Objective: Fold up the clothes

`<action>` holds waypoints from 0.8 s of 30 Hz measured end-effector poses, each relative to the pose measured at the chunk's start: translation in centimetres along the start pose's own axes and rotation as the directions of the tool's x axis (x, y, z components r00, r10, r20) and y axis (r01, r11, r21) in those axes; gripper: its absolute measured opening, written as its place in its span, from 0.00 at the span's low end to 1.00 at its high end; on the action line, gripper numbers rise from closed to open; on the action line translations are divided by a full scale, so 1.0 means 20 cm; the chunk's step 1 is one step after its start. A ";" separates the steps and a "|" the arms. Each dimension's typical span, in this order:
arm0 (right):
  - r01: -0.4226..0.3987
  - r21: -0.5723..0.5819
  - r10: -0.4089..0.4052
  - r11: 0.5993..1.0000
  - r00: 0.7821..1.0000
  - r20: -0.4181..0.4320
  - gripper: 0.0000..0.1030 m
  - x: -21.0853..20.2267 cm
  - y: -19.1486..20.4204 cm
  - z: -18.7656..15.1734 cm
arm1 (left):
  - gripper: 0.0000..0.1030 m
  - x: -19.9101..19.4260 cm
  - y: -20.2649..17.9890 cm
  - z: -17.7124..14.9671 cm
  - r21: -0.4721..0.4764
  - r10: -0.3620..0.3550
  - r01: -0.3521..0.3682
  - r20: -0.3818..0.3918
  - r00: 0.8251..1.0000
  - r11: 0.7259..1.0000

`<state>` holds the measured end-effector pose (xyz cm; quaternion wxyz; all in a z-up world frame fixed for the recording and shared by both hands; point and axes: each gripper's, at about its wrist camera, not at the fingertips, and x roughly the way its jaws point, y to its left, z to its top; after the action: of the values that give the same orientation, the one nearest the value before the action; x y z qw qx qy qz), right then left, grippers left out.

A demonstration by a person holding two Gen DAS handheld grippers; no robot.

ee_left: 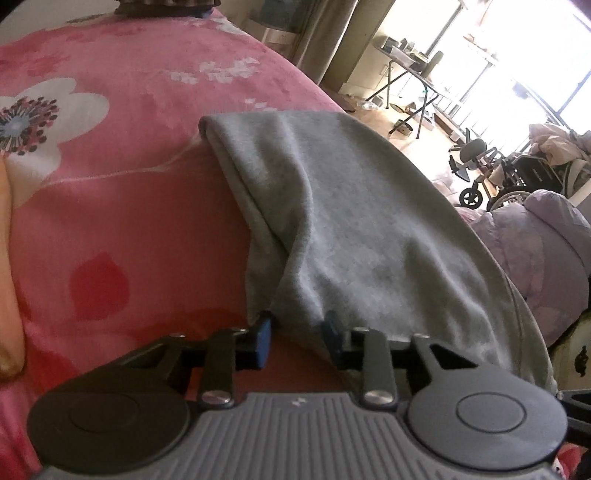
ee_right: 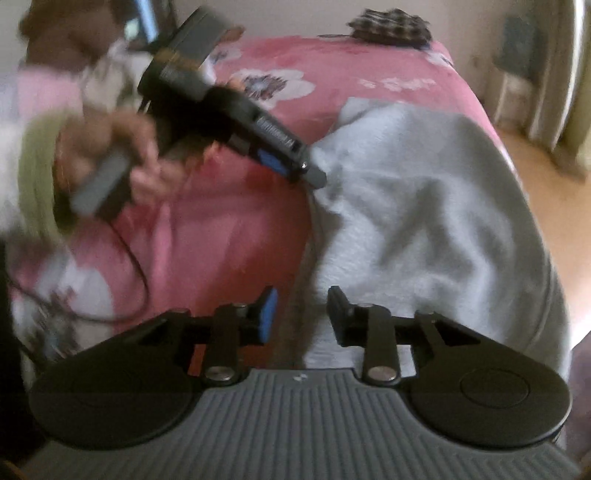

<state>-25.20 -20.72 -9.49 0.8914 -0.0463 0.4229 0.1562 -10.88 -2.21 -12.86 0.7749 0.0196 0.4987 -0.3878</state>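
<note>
A grey fleece cloth (ee_left: 351, 221) lies folded along the right edge of a pink floral bed (ee_left: 129, 203) and hangs over its side. In the left wrist view my left gripper (ee_left: 297, 328) is at the cloth's near corner. Its jaws stand apart with a fold of the cloth between the tips, and the pads do not press on it. The right wrist view is blurred. There my right gripper (ee_right: 301, 314) is open above the grey cloth's (ee_right: 424, 203) near left edge, holding nothing. A person's hand (ee_right: 110, 158) holds the left gripper (ee_right: 314, 177), whose tip is at the cloth's left edge.
Past the bed's right edge are a wooden floor (ee_right: 554, 184), a folding table (ee_left: 406, 70), a wheelchair (ee_left: 517, 177) and a lilac quilt (ee_left: 546, 258). A dark checked item (ee_right: 388, 27) lies at the bed's far end. A black cable (ee_right: 136, 266) trails over the bedcover on the left.
</note>
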 end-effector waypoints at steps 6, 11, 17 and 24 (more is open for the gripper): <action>0.035 -0.062 -0.040 0.998 0.995 -0.095 0.41 0.05 0.00 -0.04 | 0.18 -0.01 -0.02 0.02 0.009 0.003 -0.003 0.011 1.000 1.000; 0.078 -0.155 -0.103 0.985 0.981 -0.163 0.50 0.08 0.06 -0.11 | 0.17 0.00 -0.04 0.04 0.018 0.010 -0.010 0.006 1.000 1.000; 0.189 -0.357 -0.258 0.915 0.954 -0.155 0.48 0.12 0.20 -0.19 | 0.17 -0.01 -0.08 0.04 0.037 0.055 -0.055 0.007 0.998 0.998; 0.225 -0.474 -0.325 0.851 0.935 -0.140 0.40 0.14 0.26 -0.24 | 0.13 -0.01 -0.08 0.04 0.030 0.070 -0.070 0.024 0.997 0.997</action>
<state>-28.83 -16.18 -14.41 0.8184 -0.3283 0.4575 0.1141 -11.32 -3.62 -11.68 0.7933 0.0445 0.4828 -0.3682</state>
